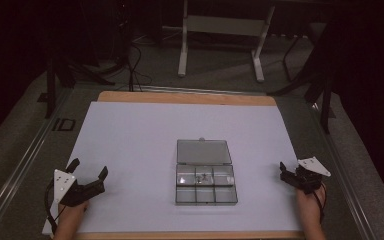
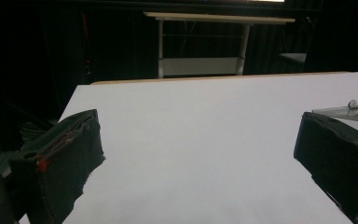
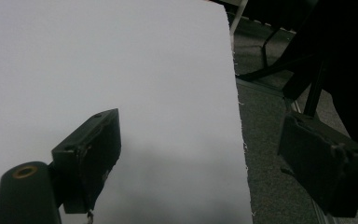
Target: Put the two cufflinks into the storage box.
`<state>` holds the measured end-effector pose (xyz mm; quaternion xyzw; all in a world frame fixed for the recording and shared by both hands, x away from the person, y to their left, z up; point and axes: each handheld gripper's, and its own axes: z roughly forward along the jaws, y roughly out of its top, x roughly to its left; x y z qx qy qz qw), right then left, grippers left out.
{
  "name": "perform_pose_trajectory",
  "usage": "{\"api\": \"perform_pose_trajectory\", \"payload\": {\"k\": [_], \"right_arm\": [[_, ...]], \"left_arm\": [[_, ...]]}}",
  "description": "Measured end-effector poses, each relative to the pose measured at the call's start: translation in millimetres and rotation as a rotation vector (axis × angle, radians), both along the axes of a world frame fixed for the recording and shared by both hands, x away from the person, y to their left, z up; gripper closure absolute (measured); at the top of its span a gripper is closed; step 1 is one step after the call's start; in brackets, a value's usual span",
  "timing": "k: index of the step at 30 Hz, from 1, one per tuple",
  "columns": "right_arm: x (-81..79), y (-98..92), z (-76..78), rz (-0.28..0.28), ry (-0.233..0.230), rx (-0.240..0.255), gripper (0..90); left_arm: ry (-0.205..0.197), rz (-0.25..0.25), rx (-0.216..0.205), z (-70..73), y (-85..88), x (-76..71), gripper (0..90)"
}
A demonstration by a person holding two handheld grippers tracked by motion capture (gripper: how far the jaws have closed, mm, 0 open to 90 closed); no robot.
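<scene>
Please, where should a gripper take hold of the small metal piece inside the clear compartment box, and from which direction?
Come from straight above: the compartment box lies open, lid flat behind it, and the walls block any sideways approach. The small metal piece sits in the back middle cell; grip across its middle. Its exact shape is too small to tell.

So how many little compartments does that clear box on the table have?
6, in two rows of three inside the clear box: three behind, next to the opened lid, and three in front. Small dark items lie in the back middle compartment.
</scene>
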<state>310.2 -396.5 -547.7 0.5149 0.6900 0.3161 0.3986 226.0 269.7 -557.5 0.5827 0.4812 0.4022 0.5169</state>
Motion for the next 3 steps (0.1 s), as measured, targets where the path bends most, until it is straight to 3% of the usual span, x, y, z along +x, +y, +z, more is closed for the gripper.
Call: {"api": "perform_pose_trajectory", "payload": {"k": [3], "right_arm": [[0.0,0.1,0.0,-0.001,0.001,0.000,13.8]], "left_arm": [[0.001,0.000,-0.002,0.0,0.2,0.1,1.5]]}}
